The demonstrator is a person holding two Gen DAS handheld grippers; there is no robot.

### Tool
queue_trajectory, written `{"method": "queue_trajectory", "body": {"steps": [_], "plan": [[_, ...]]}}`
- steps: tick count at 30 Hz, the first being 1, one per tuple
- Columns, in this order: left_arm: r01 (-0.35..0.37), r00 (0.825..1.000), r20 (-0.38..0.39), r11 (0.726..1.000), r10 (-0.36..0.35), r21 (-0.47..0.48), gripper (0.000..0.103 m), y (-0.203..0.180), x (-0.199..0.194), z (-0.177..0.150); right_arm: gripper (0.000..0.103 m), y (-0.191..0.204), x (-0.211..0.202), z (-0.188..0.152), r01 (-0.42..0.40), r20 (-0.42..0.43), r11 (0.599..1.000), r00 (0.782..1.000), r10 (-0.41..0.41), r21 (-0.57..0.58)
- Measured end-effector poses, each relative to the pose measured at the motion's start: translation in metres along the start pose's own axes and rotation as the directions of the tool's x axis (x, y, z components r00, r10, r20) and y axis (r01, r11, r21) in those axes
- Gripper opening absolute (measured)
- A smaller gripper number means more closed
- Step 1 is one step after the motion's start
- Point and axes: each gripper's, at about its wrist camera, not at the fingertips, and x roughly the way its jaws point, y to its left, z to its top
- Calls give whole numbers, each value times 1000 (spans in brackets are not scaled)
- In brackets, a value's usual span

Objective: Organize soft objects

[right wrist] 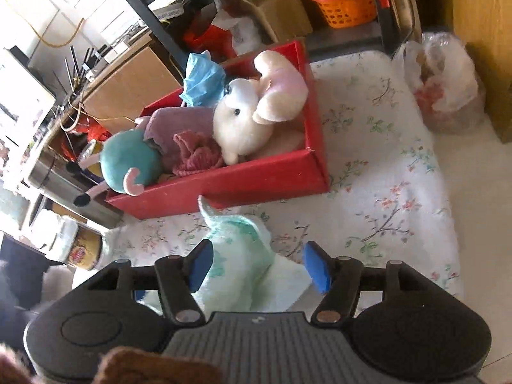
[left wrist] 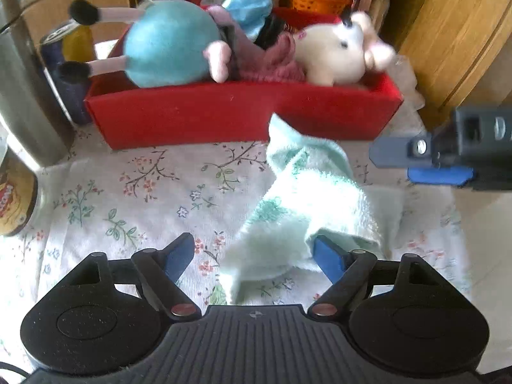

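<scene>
A pale mint towel lies crumpled on the floral cloth in front of a red box. The box holds a teal plush, a white plush, a pink knit cloth and a blue mask. My left gripper stands open over the towel's near end, its right pad against a fold. My right gripper is open astride the towel, with the right pad clear of it. In the left wrist view the right gripper comes in from the right edge, beside the towel.
A steel cylinder and a printed jar stand left of the box. A wooden cabinet rises at the right. A filled plastic bag sits at the cloth's far right corner. An orange basket is on shelving behind.
</scene>
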Motion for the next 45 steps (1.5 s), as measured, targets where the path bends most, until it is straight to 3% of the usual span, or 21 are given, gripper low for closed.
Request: {"method": "queue_trajectory", "body": {"steps": [3,4,5,8,11,13,17,20,22,24,26,27,29,32,35,39,41,42,43,44,45], "plan": [[13,1000,-3,998,-13,53,64,-9,6,-4,35,1,11,4,-5,-9,1000,1000,5,20],[22,1000,-8,998,-21,56,50,-11,7,-6,35,1,14,6,-6,-8,1000,1000,6,30],[50,999,-11,997,-49,51,29,-13,7,-7,35,2,17,8,-12,-8,999,1000,13,33],[95,995,-34,994,-94,55,12,-14,3,-9,35,10,26,11,2,-14,1000,1000,-2,-4],[112,993,-31,992,-110,60,9,-6,-7,-11,35,14,29,8,25,-18,998,1000,-26,-53],[173,985,-25,985,-173,10,9,2,-16,-11,35,9,26,7,29,-17,999,999,-30,-45],[305,952,47,949,-302,-74,9,22,-49,-4,40,-5,19,5,0,-30,1000,1000,1,31],[396,916,122,910,-382,-121,9,35,-74,2,40,-11,25,2,-65,-67,992,995,72,108],[412,906,156,905,-394,-108,9,36,-86,6,43,-12,30,0,-111,-90,981,988,127,161],[394,913,154,914,-378,-96,9,35,-90,5,43,-14,35,-4,-139,-105,970,981,162,200],[340,937,112,937,-330,-84,9,33,-81,4,43,-13,32,-6,-79,-120,982,988,100,169],[301,952,84,950,-295,-79,9,36,-74,0,43,-10,26,-7,-38,-105,993,993,50,108],[265,964,43,958,-262,-105,9,51,-62,-11,43,1,8,-11,28,-76,994,996,-36,-101],[209,977,6,963,-212,-172,9,76,-51,-20,43,21,-8,-40,86,-22,906,994,-104,-414],[188,981,-8,951,-196,-247,9,95,-47,-21,43,49,9,-71,36,-61,784,994,-94,-619],[199,979,-1,948,-205,-247,10,98,-49,-19,43,88,35,-86,-29,-88,703,995,-48,-711],[201,978,-2,948,-208,-249,10,101,-47,-19,40,103,48,-88,-14,-71,687,996,-55,-726],[198,979,-7,947,-206,-252,10,104,-46,-19,35,106,57,-88,14,-65,692,994,-88,-722],[195,979,-11,947,-204,-256,10,106,-45,-21,21,106,64,-88,22,-84,706,990,-115,-708],[190,979,-18,947,-202,-259,10,108,-44,-22,17,104,67,-87,14,-105,734,988,-116,-679],[185,980,-26,945,-199,-268,10,111,-43,-23,6,101,65,-84,5,-112,747,988,-107,-665]]}}
